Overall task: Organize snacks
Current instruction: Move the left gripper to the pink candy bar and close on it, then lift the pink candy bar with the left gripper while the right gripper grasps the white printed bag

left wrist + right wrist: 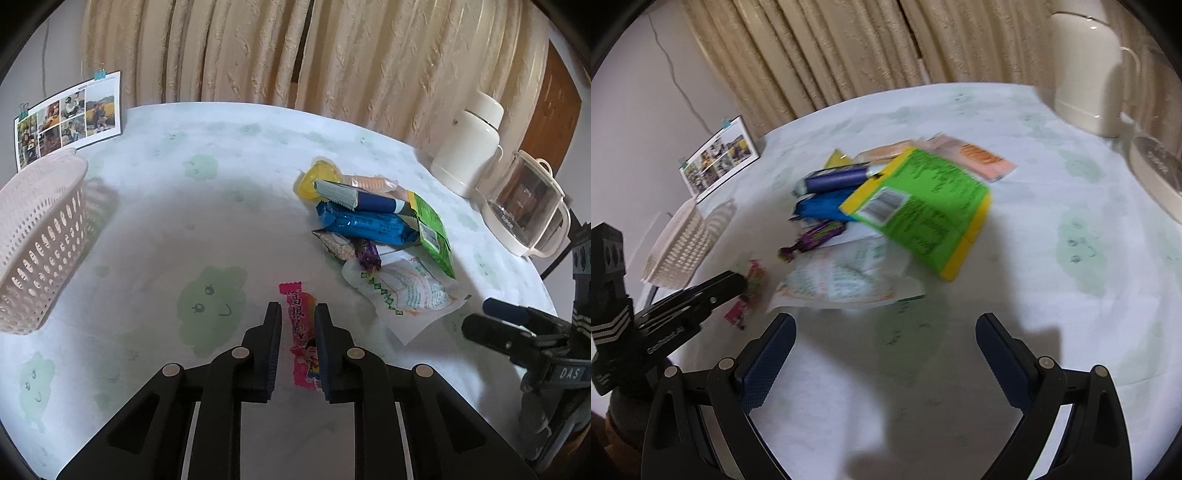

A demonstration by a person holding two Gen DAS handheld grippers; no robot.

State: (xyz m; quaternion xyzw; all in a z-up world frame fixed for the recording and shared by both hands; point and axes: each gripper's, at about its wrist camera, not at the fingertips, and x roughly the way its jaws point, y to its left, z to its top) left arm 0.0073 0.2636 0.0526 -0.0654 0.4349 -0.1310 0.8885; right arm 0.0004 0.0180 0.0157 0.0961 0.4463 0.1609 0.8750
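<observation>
Pink snack stick (300, 332) lies flat on the table (221, 155), lengthwise between your left gripper (297, 314) fingers. The jaws straddle it closely, one pad on each long edge, narrowed but with slivers of gap showing. From the left wrist view I can't tell if you're pinching yet or only bracketing it. The right wrist view shows the same gripper low over the wrapper, blurred, no help on contact. You line up along the stick's length so the pads close across its narrow width, which looks like the sensible grip for a thin flat pack.

Your right gripper (885, 332) is spread wide, holds nothing, and hovers over bare tablecloth just short of the snack pile. Likely parked clear so the left has room, or ready for the white pouch (404, 291) nearest it.

The pile sits beyond and right of the stick, apart from it: purple candy (367, 254), blue packet (364, 223), dark blue tube (373, 201), green bag (432, 229), yellow jelly cup (319, 177). They overlap, so the loose stick is the easy first pick.

The pink basket (40, 229) stands at the left table edge, well apart from the stick, and is probably the drop target. No snack is visible in it from here. A white thermos (467, 144) and clear jug (524, 210) stand at the far right, out of the way.
</observation>
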